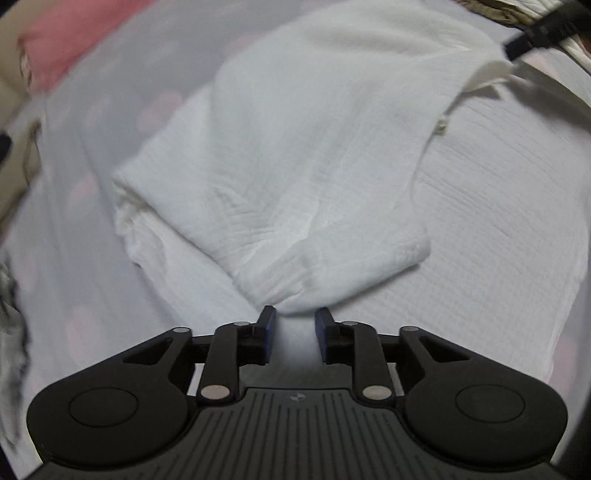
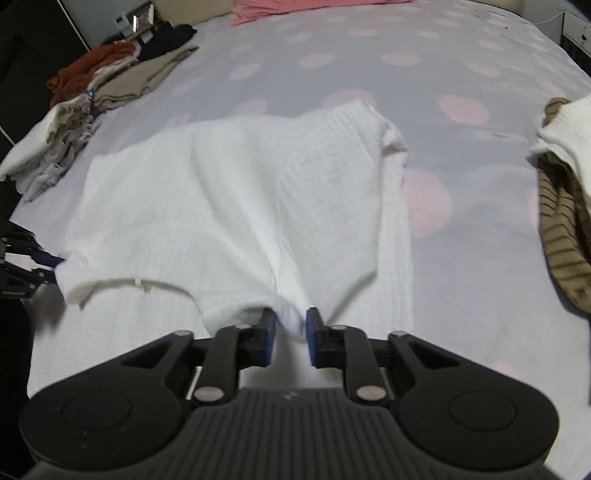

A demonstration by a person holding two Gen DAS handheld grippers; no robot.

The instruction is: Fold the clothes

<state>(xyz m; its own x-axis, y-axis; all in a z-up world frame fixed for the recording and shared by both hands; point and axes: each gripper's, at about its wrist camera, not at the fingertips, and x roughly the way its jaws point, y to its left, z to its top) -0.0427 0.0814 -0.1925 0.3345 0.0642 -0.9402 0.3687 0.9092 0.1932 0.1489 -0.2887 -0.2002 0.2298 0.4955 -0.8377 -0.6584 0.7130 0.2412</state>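
1. a white garment lies spread on the bed, whose sheet is pale lilac with pink dots. one half is folded over the other, and the top layer is lifted at two corners.
2. the left gripper has its jaws partly apart with a bunched corner of the garment between the tips; the cloth seems pinched, though contact with the pads is hard to tell. in the right wrist view this gripper shows at the garment's left edge.
3. the right gripper has its jaws narrowly apart, closed on a fold of the garment's near edge. in the left wrist view it holds the garment's far corner.
4. left of the garment, a pile of clothes in tan, rust and dark colours sits at the bed's edge.
5. right of the garment lies a brown striped item with a white one on top.
6. beyond the garment, at the bed's far end, lies a pink cloth.
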